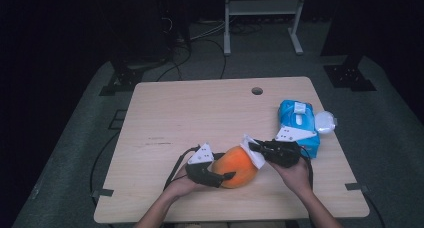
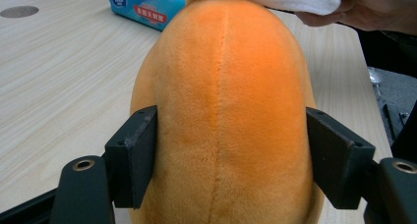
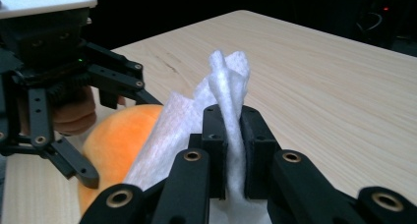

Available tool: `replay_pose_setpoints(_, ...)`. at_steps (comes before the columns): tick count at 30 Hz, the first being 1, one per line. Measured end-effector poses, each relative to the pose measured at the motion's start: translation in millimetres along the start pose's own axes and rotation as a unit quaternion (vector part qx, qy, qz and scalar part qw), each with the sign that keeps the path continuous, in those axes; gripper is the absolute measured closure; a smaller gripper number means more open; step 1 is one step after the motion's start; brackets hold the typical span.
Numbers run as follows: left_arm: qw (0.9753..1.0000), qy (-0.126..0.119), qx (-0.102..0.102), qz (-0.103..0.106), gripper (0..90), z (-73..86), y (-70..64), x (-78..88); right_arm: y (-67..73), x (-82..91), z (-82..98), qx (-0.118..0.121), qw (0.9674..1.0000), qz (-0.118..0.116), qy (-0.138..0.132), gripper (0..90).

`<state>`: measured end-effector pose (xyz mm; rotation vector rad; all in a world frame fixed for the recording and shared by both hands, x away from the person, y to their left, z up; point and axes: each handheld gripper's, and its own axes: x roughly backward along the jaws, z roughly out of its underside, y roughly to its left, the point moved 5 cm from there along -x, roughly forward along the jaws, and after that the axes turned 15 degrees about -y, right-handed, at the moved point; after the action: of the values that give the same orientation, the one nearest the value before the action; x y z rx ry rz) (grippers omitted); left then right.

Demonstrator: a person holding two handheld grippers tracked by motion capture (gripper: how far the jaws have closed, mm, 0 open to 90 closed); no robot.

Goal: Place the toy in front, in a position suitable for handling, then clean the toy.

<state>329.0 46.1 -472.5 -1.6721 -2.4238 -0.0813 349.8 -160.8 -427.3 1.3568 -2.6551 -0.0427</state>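
left gripper (image 1: 227, 176) clamped on orange plush (image 1: 239, 165), right gripper (image 3: 233, 150) pinching white wipe (image 3: 228, 86) against its top; blue packet (image 2: 145, 5) behind, in left gripper view

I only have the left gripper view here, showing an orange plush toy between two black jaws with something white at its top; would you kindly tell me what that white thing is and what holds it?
Observer: It is a white wipe, pinched between the jaws of the right tool.
Operator: Thank you. Where does the wipe meet the plush toy?
Observer: In the high view it lies against the far right side of the plush toy, opposite the left tool.
Operator: And the blue pack behind it, is it intact?
Observer: The blue wipes pack lies near the right edge of the table, with a white flap on top and a clear wrapper beside it.
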Motion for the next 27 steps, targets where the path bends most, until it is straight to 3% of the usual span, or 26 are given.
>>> replay_pose_setpoints(7, 1.0, 0.001, 0.001, 0.0, 27.2, 0.0, 0.3, -0.1, -8.7, 10.4, -3.5, -0.006, 0.9998, 0.016, -0.01, 81.5)
replay_pose_setpoints(11, 1.0, 0.001, -0.001, -0.002, 27.1, -0.6, -0.9, -1.4, -9.6, 10.7, -4.5, -0.019, 0.9996, 0.014, -0.015, 81.5)
replay_pose_setpoints(17, 1.0, -0.001, 0.0, -0.004, 26.6, -1.4, -1.8, -3.4, 8.2, 2.8, -10.5, 0.002, 0.9998, -0.012, -0.014, 81.5)
replay_pose_setpoints(22, 0.9999, 0.002, -0.012, -0.001, 26.5, -2.8, -5.6, -7.2, 27.8, -9.9, -9.6, 0.016, 0.999, -0.042, -0.004, 81.5)
replay_pose_setpoints(24, 0.9999, 0.004, -0.011, -0.001, 26.5, -2.6, -5.8, -6.5, 30.5, -15.8, -6.0, 0.034, 0.9987, -0.038, 0.009, 81.6)
replay_pose_setpoints(27, 0.9999, 0.003, -0.01, 0.0, 26.7, -2.4, -5.9, -6.2, 17.7, -13.5, -3.1, 0.034, 0.9992, -0.017, 0.012, 81.5)
